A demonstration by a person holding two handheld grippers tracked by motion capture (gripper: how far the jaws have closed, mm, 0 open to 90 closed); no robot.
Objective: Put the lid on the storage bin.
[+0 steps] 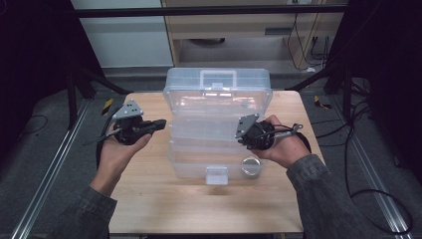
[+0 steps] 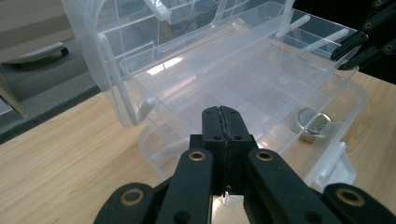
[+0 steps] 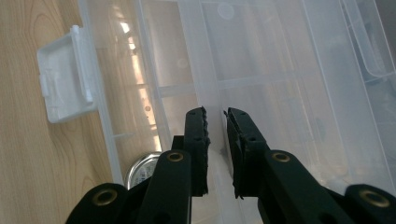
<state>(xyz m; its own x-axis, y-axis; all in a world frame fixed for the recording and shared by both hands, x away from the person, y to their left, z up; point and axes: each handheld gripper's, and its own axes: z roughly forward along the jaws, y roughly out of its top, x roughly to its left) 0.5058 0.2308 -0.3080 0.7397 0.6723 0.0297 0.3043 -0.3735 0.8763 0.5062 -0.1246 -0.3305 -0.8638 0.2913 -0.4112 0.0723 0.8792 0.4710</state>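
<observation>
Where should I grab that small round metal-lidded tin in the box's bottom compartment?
Take the small round metal-lidded tin by its rim, coming straight down with the right tool. It lies flat, lid up, in the front right compartment of the clear plastic organiser box, whose walls probably block any sideways approach.

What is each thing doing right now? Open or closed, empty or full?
Clear plastic box: open, lid standing up behind.
Front latch: undone, flipped outward.
Small round tin: lying in the box's front right corner.
Left claw: shut, empty.
Right claw: slightly open, empty.
</observation>
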